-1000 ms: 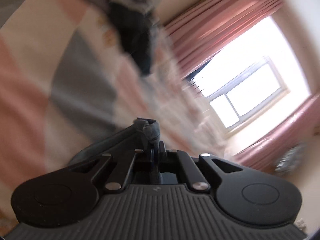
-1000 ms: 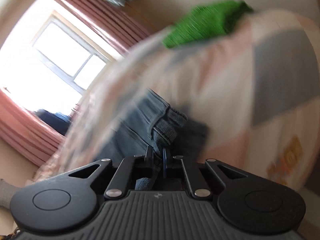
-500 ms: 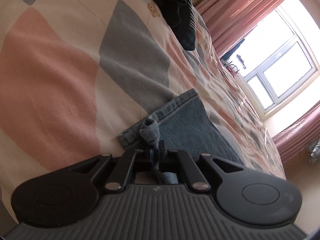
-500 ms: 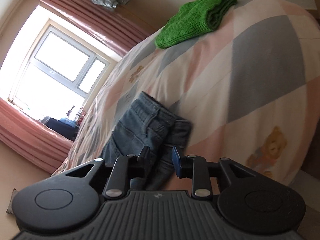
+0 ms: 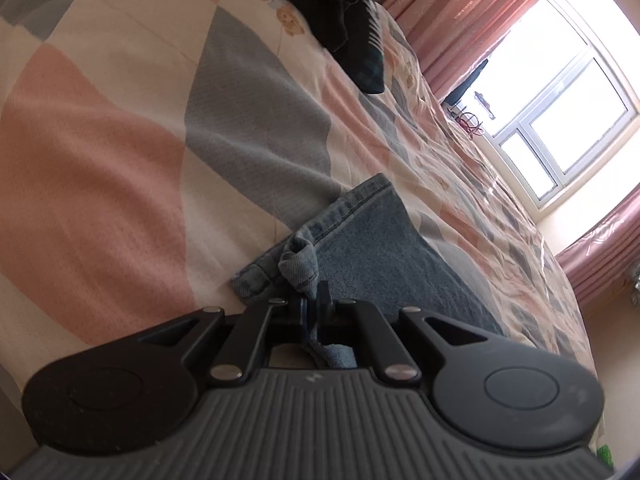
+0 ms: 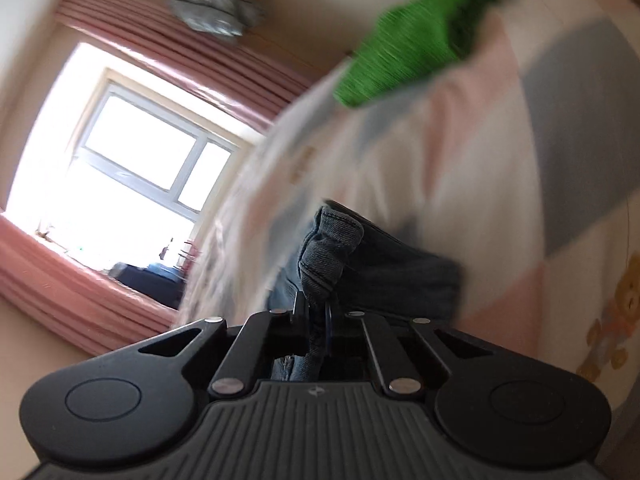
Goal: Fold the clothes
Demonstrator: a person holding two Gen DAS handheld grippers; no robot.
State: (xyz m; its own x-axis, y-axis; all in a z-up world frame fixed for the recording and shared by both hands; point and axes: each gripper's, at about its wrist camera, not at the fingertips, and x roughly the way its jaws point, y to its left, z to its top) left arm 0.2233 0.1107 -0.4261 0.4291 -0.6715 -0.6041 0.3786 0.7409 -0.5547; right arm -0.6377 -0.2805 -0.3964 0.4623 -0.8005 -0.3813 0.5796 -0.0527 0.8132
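Observation:
A pair of blue jeans (image 5: 380,256) lies on a bed with a pink, grey and white patchwork cover (image 5: 120,140). My left gripper (image 5: 314,300) is shut on a bunched bit of the jeans' hem. In the right wrist view my right gripper (image 6: 318,312) is shut on a fold of the jeans (image 6: 332,248) at the waistband end and holds it lifted; that view is blurred by motion.
A dark plaid garment (image 5: 348,20) lies far up the bed. A green knitted garment (image 6: 416,60) lies at the far end of the bed. A window (image 5: 560,120) with pink curtains (image 6: 52,280) stands beyond. A grey cloth bundle (image 6: 212,8) sits high by the curtain.
Half a second ago my right gripper was open over the jeans' waistband; it has shut on the denim and is moving. My left gripper has stayed shut on the hem.

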